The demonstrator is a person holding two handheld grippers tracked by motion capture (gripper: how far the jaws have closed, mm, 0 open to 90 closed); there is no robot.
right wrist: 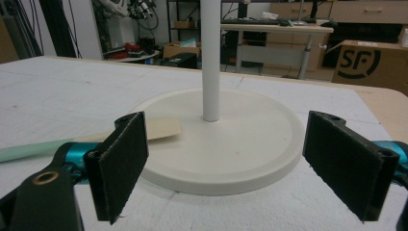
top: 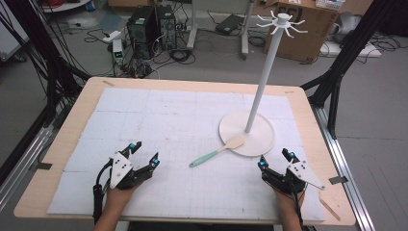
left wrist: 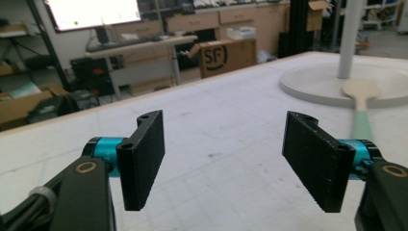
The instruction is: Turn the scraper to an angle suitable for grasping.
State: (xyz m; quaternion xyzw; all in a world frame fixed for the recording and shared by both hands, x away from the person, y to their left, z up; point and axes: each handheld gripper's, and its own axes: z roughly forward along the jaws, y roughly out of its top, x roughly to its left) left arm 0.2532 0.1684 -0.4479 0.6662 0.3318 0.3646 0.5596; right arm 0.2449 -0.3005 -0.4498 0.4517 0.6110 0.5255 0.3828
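High view: the wooden spatula with a mint-green handle [top: 217,150] lies on the white foam table mat [top: 168,120], its blade resting on the round white stand base [top: 257,139]. The left gripper [top: 143,151] and right gripper [top: 275,159] both gape wide, empty, flanking it.

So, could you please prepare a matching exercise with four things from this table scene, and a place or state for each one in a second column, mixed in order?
Things:
1. spatula
2. stand
3. left gripper
4. right gripper

Places or states:
A. open, at the near left of the table, nothing between its jaws
B. upright white pole with hooks on top, on a round base
C. lying flat, wooden blade on the base rim, green handle on the mat
D. open, at the near right, just before the round base

Pairs: 1-C, 2-B, 3-A, 4-D
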